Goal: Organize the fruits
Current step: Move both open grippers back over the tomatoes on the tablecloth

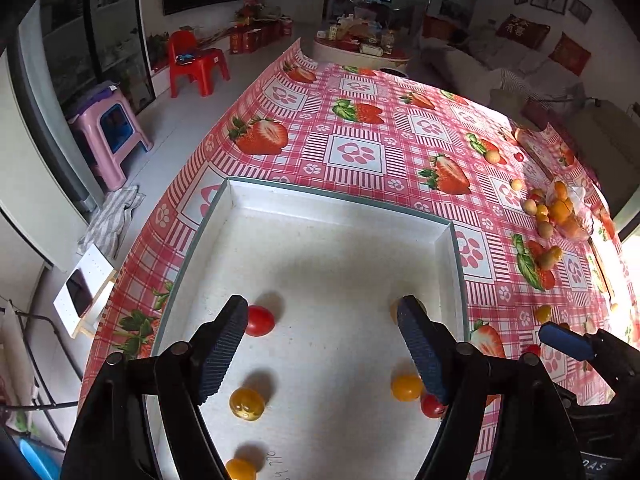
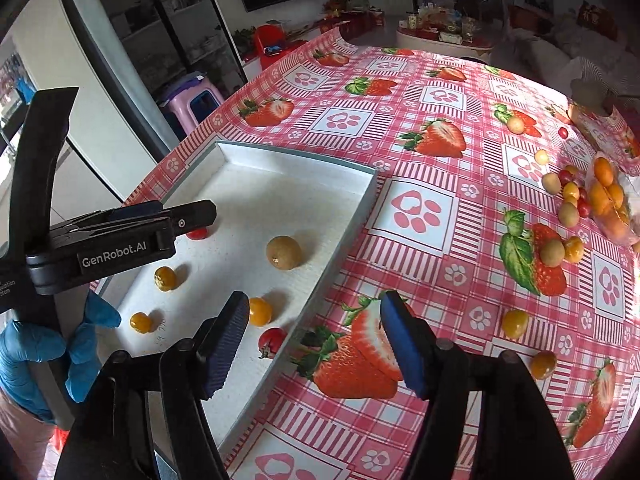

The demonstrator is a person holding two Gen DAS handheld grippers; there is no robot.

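**Both tools spread and empty over the fruit tray**

From the left wrist: the left tool hangs over the white tray, its jaws spread wide with nothing between them. Its fingers touch no fruit. A red tomato lies just beyond the left finger, a yellow tomato nearer in, and another yellow one beside a red one by the right finger. The tray floor ahead is bare up to its far wall. Off to the right, a heap of loose fruit sits on the strawberry cloth near the surface's right edge. The right tool's blue tip pokes in at lower right, outside the tray.

From the right wrist: the right tool is also spread and holds nothing; it straddles the tray's right wall, one finger over the tray, the other over the cloth. A brownish round fruit rests mid-tray. A blue-gloved hand carries the left tool at the left. The cloth between the tray and the fruit heap lies mostly open, with two yellow fruits scattered near.
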